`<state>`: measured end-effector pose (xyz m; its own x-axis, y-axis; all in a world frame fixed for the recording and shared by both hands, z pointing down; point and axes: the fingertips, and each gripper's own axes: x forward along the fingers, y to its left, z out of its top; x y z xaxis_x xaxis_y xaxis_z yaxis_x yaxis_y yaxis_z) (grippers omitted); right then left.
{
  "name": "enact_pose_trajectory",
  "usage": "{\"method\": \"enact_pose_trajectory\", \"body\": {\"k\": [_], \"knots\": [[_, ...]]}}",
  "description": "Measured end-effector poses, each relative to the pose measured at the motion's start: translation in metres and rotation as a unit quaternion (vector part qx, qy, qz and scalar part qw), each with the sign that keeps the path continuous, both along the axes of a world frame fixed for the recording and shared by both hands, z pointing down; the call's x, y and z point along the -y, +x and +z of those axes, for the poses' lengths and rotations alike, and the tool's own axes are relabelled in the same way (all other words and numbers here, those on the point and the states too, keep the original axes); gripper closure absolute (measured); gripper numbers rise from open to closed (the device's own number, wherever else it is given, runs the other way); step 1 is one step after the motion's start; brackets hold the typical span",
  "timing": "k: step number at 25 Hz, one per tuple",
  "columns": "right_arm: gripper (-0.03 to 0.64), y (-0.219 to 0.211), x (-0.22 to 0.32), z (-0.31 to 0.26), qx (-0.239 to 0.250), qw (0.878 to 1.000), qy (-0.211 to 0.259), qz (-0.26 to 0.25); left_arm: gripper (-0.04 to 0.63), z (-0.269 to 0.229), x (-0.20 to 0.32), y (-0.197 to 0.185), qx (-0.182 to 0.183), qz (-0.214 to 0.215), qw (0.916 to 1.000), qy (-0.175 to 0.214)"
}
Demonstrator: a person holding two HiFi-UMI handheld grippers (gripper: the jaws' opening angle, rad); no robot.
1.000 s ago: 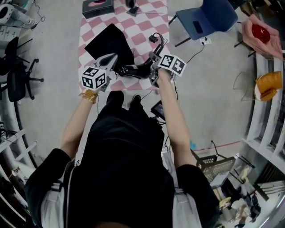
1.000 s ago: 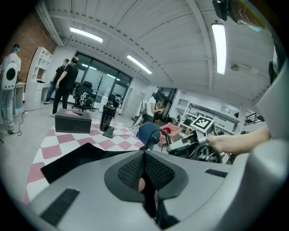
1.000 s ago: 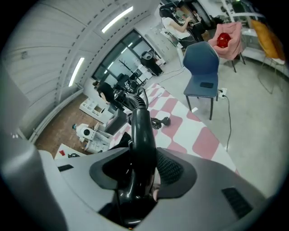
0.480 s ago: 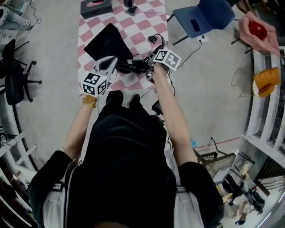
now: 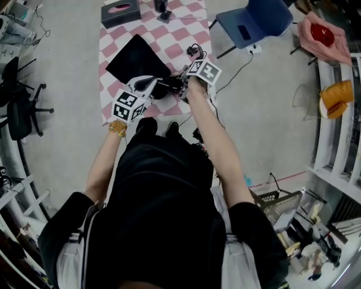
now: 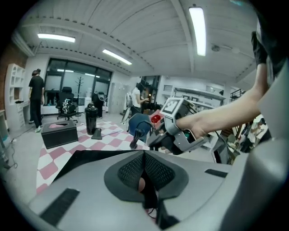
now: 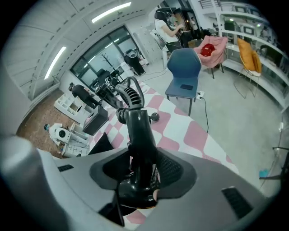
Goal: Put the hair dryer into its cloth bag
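The black cloth bag (image 5: 134,56) lies flat on the pink-and-white checked mat (image 5: 183,31). My left gripper (image 5: 148,84) is at the bag's near corner, jaws shut, and a thin black fold that looks like the bag's edge sits between its pads (image 6: 135,169). Behind those jaws spreads the bag (image 6: 90,155). My right gripper (image 5: 183,87) is shut on the black hair dryer (image 5: 168,86), just right of the left gripper. In the right gripper view the dryer's handle (image 7: 141,131) stands up between the jaws, its ribbed cord end (image 7: 131,94) pointing away. The right gripper (image 6: 180,133) also shows in the left gripper view.
A black tissue box (image 5: 119,12) and a dark bottle (image 5: 162,7) stand at the mat's far end. The dryer's plug (image 5: 194,51) lies on the mat. A blue chair (image 5: 248,25) stands to the right, an office chair (image 5: 17,107) to the left, white shelves (image 5: 338,163) at far right.
My left gripper has shifted right toward the dryer and rolled. The right gripper has tilted, and the dryer has swung with it. Both stay shut.
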<state>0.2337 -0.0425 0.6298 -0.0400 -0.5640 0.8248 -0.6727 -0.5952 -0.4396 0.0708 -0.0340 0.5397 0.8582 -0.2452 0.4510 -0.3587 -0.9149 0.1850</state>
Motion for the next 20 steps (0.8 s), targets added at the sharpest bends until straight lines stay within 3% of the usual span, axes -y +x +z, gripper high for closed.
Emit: {"method": "enact_pose_trajectory", "body": {"k": [4,8,10,17,20], "knots": [[0.426,-0.024,0.012,0.006,0.066,0.998,-0.016,0.012,0.577,0.012,-0.013,0.020,0.016,0.026,0.9994,0.017],[0.405,-0.047,0.019,0.011,0.145,0.989,-0.027,0.007,0.577,0.030,0.007,0.015,0.011,-0.014,0.9998,-0.003],[0.405,-0.047,0.025,0.016,0.159,0.987,-0.019,-0.002,0.577,0.038,0.014,0.008,0.014,-0.018,0.9997,-0.009],[0.396,-0.069,0.053,0.026,0.232,0.966,0.031,-0.108,0.577,0.046,0.019,-0.010,0.012,0.002,0.9997,-0.021],[0.396,-0.092,0.046,0.026,0.200,0.955,0.049,-0.215,0.577,0.046,0.022,-0.013,0.008,0.009,0.9997,-0.022]]}}
